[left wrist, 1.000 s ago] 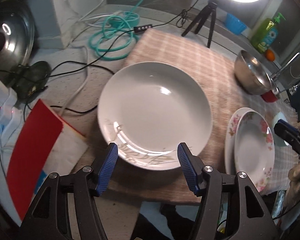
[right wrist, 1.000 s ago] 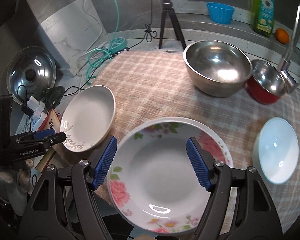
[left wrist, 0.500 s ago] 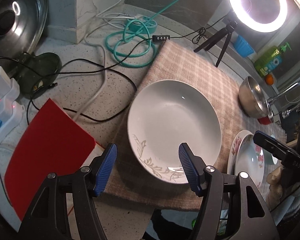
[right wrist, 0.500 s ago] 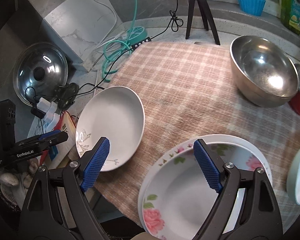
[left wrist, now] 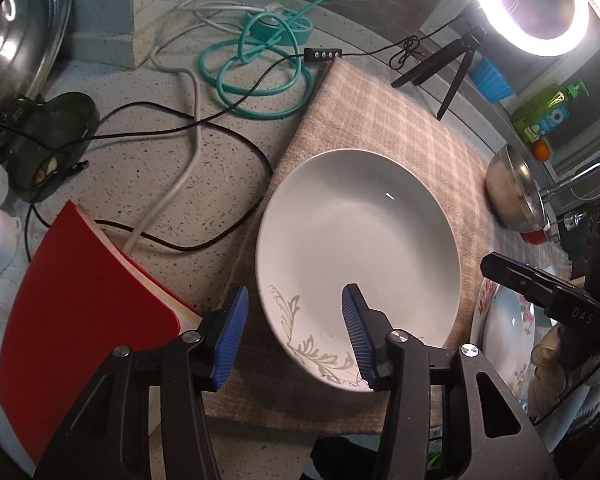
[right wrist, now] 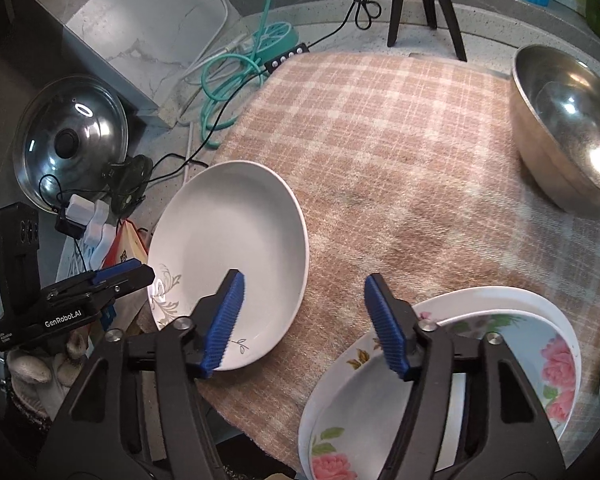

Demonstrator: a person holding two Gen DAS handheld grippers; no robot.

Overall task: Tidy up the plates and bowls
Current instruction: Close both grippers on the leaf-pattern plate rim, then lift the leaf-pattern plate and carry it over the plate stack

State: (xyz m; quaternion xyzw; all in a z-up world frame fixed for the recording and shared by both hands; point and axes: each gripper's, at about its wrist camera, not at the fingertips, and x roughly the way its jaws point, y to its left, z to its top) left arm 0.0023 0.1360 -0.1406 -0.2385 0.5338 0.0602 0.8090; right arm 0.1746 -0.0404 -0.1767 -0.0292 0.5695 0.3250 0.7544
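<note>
A white plate with a grey leaf pattern (left wrist: 356, 256) lies on the checked cloth (left wrist: 384, 120); it also shows in the right wrist view (right wrist: 228, 248). My left gripper (left wrist: 292, 336) is open and empty, its fingers straddling the plate's near left rim from above. My right gripper (right wrist: 304, 320) is open and empty above the cloth between the white plate and two stacked floral plates (right wrist: 512, 344). The floral plates show at the right edge of the left wrist view (left wrist: 504, 320). A steel bowl (right wrist: 568, 132) stands at the cloth's far right.
A red book (left wrist: 72, 312) lies left of the cloth. Black, white and teal cables (left wrist: 244, 64) trail over the speckled counter. A pot lid (right wrist: 68, 140) leans at the far left. A ring light on a tripod (left wrist: 456, 60), a soap bottle (left wrist: 544, 112) and a tap (left wrist: 580, 180) stand behind.
Both grippers have shifted left. The left one now straddles the white plate's left rim. The right one has left the floral plates and hovers over the cloth beside them.
</note>
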